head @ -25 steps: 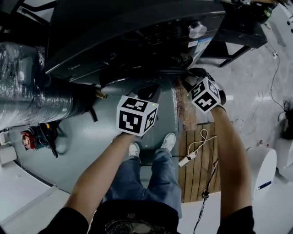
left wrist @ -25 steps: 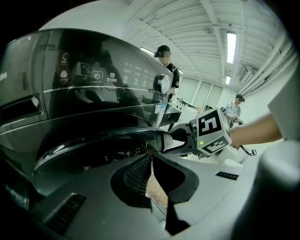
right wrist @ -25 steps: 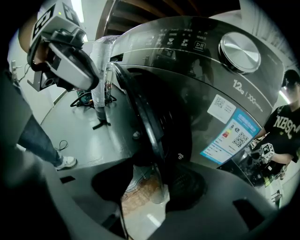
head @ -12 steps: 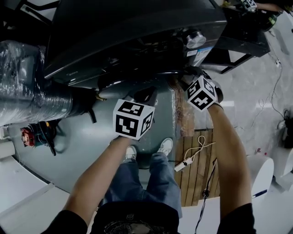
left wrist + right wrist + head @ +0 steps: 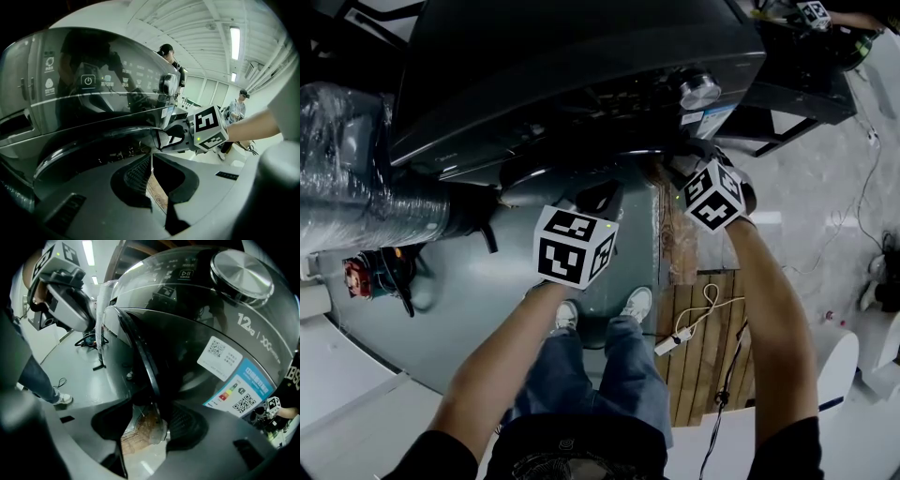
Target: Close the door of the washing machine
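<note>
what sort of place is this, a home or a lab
Probably a lab or workshop hall, not a home: ceiling strip lights, a plastic-wrapped bundle beside the washing machine, and loose cables.

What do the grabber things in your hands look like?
Both are smooth grey plastic, and each ends in two black pads with a woven-looking texture. The left gripper and the right gripper each carry a white cube printed with black square markers, with a tiny green light on it. The arms are bare up to short black sleeves.
</note>
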Demonstrator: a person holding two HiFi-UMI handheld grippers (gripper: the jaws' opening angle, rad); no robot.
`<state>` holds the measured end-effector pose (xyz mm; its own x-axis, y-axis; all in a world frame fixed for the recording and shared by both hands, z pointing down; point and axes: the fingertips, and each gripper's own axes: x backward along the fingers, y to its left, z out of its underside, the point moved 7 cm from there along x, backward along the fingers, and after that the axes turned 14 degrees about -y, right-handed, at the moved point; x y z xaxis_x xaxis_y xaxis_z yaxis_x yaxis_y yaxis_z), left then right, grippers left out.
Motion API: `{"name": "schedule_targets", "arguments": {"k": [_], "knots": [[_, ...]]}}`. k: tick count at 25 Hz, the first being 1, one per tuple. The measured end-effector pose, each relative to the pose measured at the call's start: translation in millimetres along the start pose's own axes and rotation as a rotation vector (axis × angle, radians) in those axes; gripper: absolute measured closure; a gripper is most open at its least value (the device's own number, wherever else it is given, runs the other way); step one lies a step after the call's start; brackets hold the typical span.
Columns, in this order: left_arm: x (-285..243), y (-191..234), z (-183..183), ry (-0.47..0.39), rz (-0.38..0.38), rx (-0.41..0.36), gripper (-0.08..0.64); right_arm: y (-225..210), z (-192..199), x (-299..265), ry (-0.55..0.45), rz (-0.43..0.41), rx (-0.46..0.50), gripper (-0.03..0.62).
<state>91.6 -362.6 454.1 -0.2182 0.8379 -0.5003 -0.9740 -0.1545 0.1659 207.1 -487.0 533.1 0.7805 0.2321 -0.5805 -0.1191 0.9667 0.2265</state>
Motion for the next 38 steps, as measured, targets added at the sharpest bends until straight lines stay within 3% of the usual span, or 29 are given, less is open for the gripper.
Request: {"name": "schedule_targets", "arguments": {"k": [9, 18, 38], "knots": [[-3.7, -0.7, 1.3, 0.005, -0.001, 0.003, 0.528, -0.6, -1.9, -5.9, 0.051, 0.001, 0.028, 0.367], [-12.6, -0.1, -2.3, -0.010, 0.001, 0.009, 0.528, -5.1, 0.8, -9.6, 0.058, -0.027, -0.003, 0.367], [-18.3, -1.5, -5.6, -0.031, 0.011, 0.007, 0.528, 0.8, -0.4, -6.3, 0.071, 0.099, -0.023, 0.348]]}}
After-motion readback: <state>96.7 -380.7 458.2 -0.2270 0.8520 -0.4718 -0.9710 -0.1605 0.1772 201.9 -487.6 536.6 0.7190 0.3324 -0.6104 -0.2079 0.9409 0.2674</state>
